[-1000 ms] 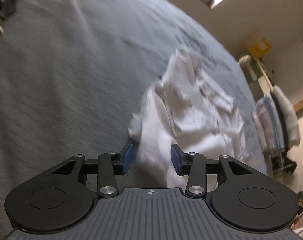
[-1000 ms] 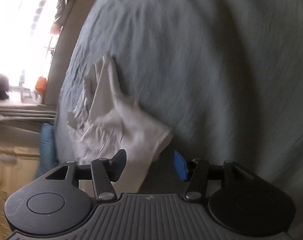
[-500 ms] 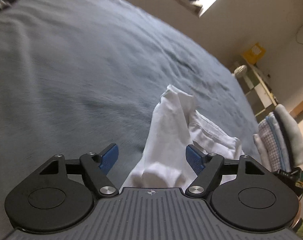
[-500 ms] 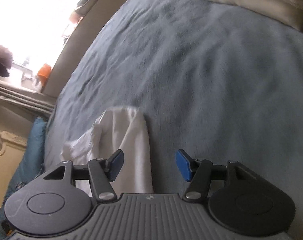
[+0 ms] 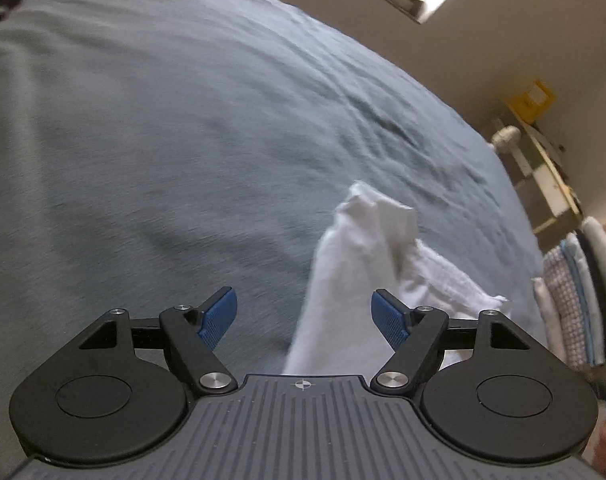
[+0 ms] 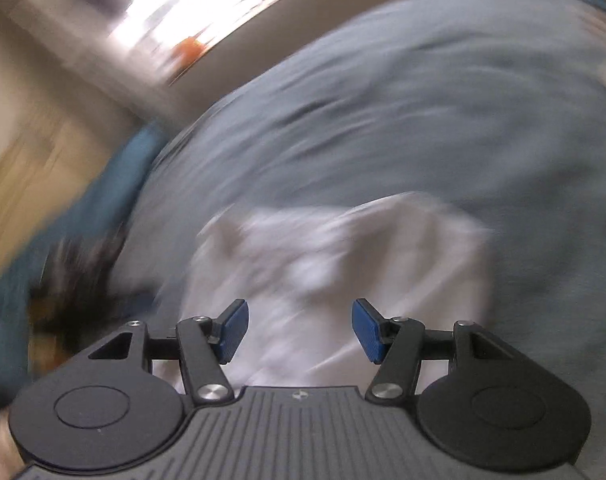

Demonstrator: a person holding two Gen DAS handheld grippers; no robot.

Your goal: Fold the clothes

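White cloth, a crumpled garment [image 5: 363, 264], lies on my grey-blue bedspread [image 5: 163, 140] near its right edge. My left gripper [image 5: 304, 320] hangs over it with jaws spread, the pads clear of the fabric. My right gripper [image 6: 300, 330] is released too, nothing pinched, above the same garment [image 6: 343, 264] in a blurred view. Folded laundry [image 5: 575, 300] is stacked past the bed's right edge, shelves [image 5: 543, 168] beyond. A teal pillow [image 6: 63, 220] sits at the bed's left edge.
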